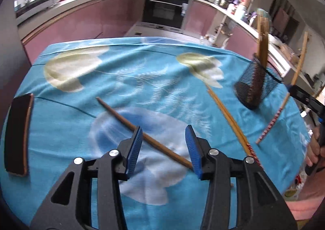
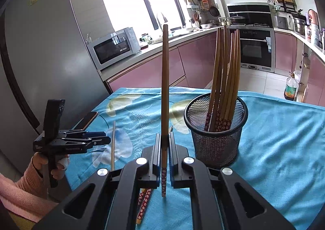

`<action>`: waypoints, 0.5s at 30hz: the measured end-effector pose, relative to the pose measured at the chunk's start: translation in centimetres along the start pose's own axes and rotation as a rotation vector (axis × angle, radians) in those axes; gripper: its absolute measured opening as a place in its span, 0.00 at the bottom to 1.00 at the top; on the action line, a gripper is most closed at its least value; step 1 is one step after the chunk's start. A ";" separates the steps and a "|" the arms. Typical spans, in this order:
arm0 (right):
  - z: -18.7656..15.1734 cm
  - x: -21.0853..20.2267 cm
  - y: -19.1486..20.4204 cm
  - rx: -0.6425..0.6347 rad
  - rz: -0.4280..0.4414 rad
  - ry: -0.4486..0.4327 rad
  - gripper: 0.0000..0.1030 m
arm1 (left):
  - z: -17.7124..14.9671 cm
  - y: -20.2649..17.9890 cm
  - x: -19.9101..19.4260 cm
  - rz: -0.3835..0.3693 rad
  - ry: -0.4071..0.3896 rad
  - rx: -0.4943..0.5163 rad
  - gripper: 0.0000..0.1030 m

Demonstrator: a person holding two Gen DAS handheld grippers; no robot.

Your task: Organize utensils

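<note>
My left gripper hangs open over the blue cloth, its blue pads apart. A bare brown chopstick lies slanted on the cloth below and between them, untouched. A pair of chopsticks lies to its right. In the right wrist view my right gripper is shut on one chopstick, held upright with its patterned end down. Just to its right stands the black mesh cup with several chopsticks in it. The left gripper shows at the left, beside the lone chopstick.
A dark phone lies near the cloth's left edge. The table is covered by a blue flowered cloth. A fridge stands left of it, pink cabinets and an oven behind. A person's pink sleeve is at lower left.
</note>
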State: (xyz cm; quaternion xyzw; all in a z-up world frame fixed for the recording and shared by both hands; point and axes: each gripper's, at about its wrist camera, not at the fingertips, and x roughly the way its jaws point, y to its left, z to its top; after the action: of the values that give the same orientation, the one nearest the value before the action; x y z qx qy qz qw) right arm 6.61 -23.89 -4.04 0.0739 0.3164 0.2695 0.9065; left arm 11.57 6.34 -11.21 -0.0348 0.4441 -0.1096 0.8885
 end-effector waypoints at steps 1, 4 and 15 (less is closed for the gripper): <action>0.0 0.0 0.0 0.001 0.001 0.000 0.06 | 0.3 0.6 0.5 0.011 0.011 -0.023 0.43; -0.1 0.0 0.0 0.001 0.000 0.002 0.06 | 0.8 1.6 1.9 0.048 0.041 -0.043 0.45; 0.0 0.2 0.0 0.003 0.000 0.007 0.06 | 1.4 -3.0 5.0 0.036 0.060 0.109 0.27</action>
State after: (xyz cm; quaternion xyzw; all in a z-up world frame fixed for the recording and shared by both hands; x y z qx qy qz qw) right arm 6.76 -23.80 -4.18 0.0742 0.3198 0.2693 0.9054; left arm 15.09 2.24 -13.82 0.0252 0.4645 -0.1185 0.8773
